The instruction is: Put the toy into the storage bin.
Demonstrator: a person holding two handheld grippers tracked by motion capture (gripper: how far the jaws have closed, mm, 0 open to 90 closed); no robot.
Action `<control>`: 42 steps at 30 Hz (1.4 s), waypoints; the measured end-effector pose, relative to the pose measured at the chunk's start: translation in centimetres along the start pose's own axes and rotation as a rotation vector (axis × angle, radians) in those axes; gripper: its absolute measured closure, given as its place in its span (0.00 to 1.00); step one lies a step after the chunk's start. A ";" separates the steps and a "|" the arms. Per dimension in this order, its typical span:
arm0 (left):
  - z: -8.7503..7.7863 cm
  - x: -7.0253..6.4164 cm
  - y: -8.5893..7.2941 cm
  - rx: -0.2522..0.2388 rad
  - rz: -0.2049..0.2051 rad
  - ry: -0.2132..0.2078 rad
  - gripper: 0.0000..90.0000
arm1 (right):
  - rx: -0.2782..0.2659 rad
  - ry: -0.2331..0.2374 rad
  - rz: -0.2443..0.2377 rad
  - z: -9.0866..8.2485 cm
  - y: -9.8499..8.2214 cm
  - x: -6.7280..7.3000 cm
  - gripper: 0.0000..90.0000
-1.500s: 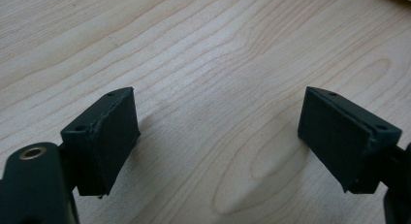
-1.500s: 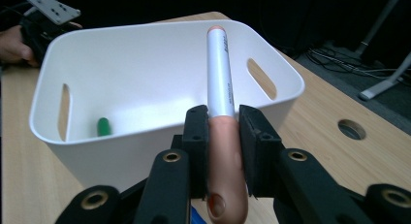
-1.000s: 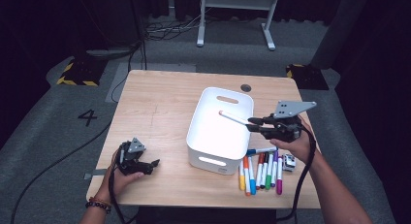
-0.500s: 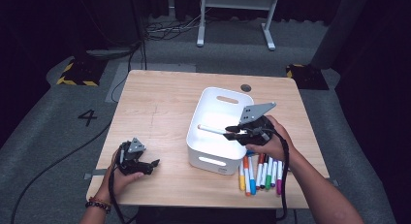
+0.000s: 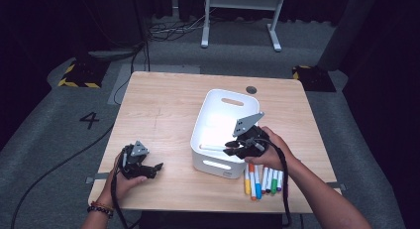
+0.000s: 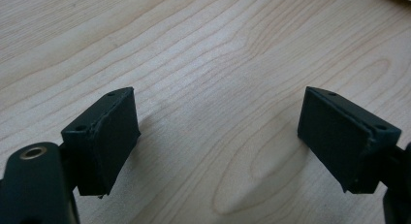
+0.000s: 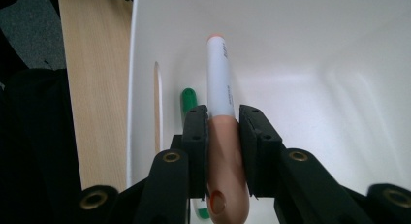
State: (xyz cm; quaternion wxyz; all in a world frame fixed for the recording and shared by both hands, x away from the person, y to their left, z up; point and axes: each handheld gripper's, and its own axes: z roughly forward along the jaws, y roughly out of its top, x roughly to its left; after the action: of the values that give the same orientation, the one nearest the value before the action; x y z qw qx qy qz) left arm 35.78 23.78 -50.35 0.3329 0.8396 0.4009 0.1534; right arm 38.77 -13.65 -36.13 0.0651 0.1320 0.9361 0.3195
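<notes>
My right gripper is shut on a white marker with a pale orange cap, gripping it at the cap. It holds the marker low inside the white bin, near the bin's front wall. A green marker lies on the bin's floor just beside it. Several coloured markers lie in a row on the table, right of the bin's front corner. My left gripper rests at the table's front left, open, with bare wood between its jaws.
The wooden table has free room to the left of and behind the bin. A round grommet sits near the far edge. Cables trail off the front edge. A white stand stands on the floor beyond.
My right gripper has moved left and down with the marker, from above the bin's right rim to low inside the bin. The left gripper has stayed in place.
</notes>
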 end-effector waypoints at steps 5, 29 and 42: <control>0.0 -0.1 0.0 -0.002 -0.006 -0.001 0.17 | 0.041 0.012 0.024 0.4 0.0 -0.2 0.77; 0.0 -0.1 -0.1 0.000 -0.007 -0.006 0.16 | -0.123 -0.168 0.099 -5.9 -9.9 -3.6 0.61; 0.0 -0.1 -0.1 -0.001 -0.009 -0.007 0.16 | 0.068 -0.063 0.024 0.0 -13.0 -7.0 0.65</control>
State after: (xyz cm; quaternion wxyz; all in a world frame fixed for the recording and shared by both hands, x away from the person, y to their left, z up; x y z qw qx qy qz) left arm 35.68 23.71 -50.39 0.3353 0.8382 0.4034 0.1493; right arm 42.81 -25.57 -43.88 0.0863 0.1555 0.9422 0.2839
